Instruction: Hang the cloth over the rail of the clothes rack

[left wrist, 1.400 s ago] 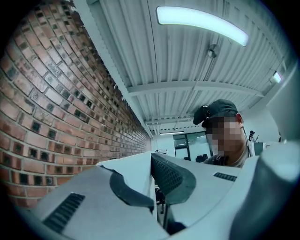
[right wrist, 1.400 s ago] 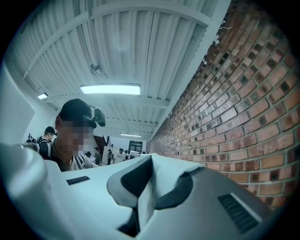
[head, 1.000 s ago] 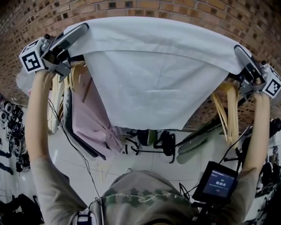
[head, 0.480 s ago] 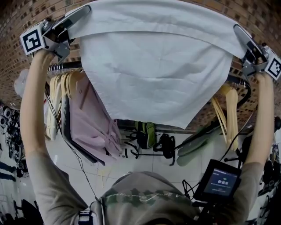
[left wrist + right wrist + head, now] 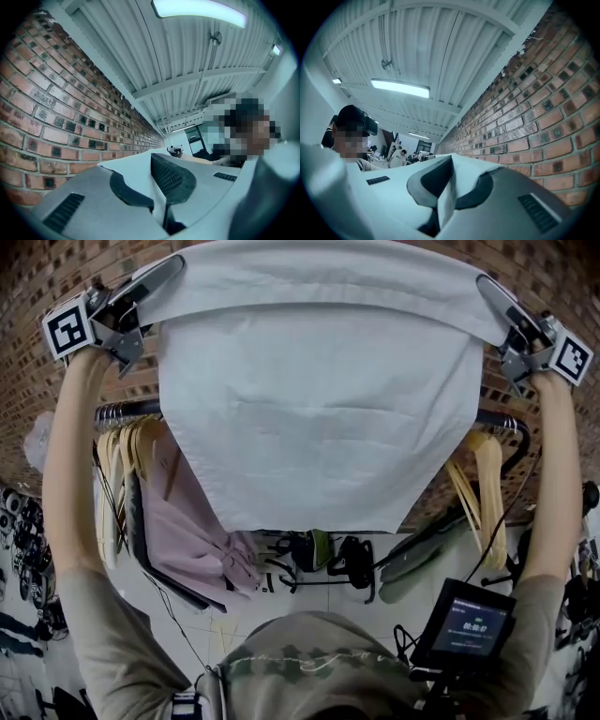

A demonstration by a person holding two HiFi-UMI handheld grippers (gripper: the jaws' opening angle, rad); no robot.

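Note:
A wide white cloth (image 5: 323, 399) is stretched between my two raised grippers and hangs down in front of the dark rail (image 5: 122, 411) of the clothes rack. My left gripper (image 5: 172, 268) is shut on the cloth's upper left corner, held above the rail. At the upper right corner, my right gripper (image 5: 487, 289) is shut on the cloth too. In the left gripper view the white cloth (image 5: 140, 164) is pinched between the pads. The right gripper view shows the cloth edge (image 5: 447, 197) clamped the same way. The rail's middle is hidden behind the cloth.
Wooden hangers (image 5: 127, 451) and a pink garment (image 5: 192, 521) hang on the rail's left part, more hangers (image 5: 487, 474) on its right end. A brick wall (image 5: 28, 352) stands close behind. A small screen (image 5: 466, 626) sits at my lower right. Bags (image 5: 328, 554) lie on the floor.
Both grippers have lifted the cloth higher and drawn it tauter; its lower edge has risen and the rail now sits lower relative to the grippers.

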